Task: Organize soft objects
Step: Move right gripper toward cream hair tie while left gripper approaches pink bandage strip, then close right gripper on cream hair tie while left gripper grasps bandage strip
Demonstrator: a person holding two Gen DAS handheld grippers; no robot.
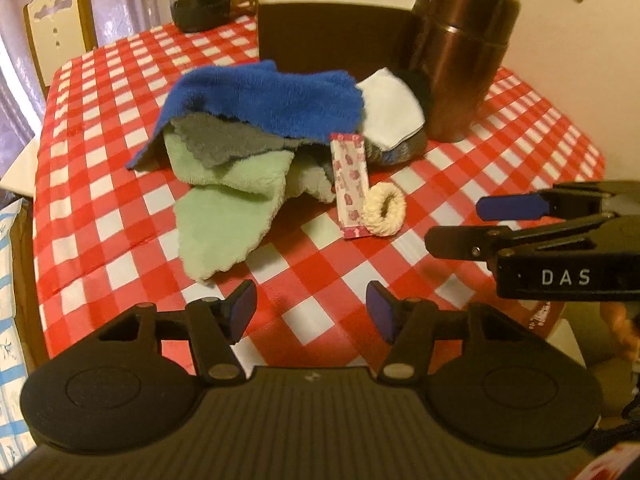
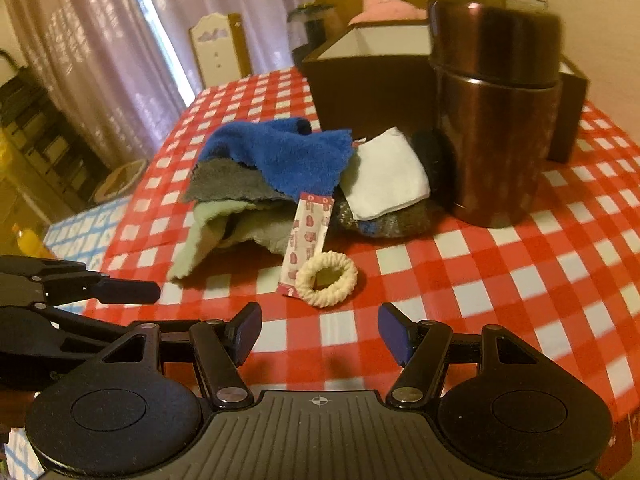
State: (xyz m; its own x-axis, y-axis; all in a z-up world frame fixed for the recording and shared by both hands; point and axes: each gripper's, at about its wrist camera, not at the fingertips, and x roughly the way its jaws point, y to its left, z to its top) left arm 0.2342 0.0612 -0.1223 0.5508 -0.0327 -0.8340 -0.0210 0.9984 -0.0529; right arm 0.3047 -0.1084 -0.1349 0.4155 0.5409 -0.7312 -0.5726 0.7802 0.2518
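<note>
Everything soft sits heaped just in front of the dark brown box (image 1: pixel 332 36) on the red and white checked tablecloth (image 1: pixel 112 216). A blue fleece cloth (image 1: pixel 272 96) drapes over the top of the heap, nearest the box, with a grey cloth (image 1: pixel 224 140) under it and a pale green cloth (image 1: pixel 224 216) spilling out farthest from the box toward the table's near edge. A folded white cloth (image 1: pixel 394 108) lies on a dark knitted bundle (image 1: pixel 404 148), a little farther from the box than the blue cloth and right against the copper-brown canister (image 1: pixel 460 56) that stands at the box's corner. A pink patterned sachet (image 1: pixel 351 186) leans out of the heap on the side away from the box, and a cream braided ring (image 1: pixel 385 209) lies touching its lower end.

The left gripper (image 1: pixel 310 310) hovers over bare cloth, well short of the heap and farther still from the box, its blue pads spread wide with nothing between them. The right gripper (image 2: pixel 320 330) hangs about as far from the box, near the ring but clear of it, fingers likewise parted wide and holding nothing
</note>
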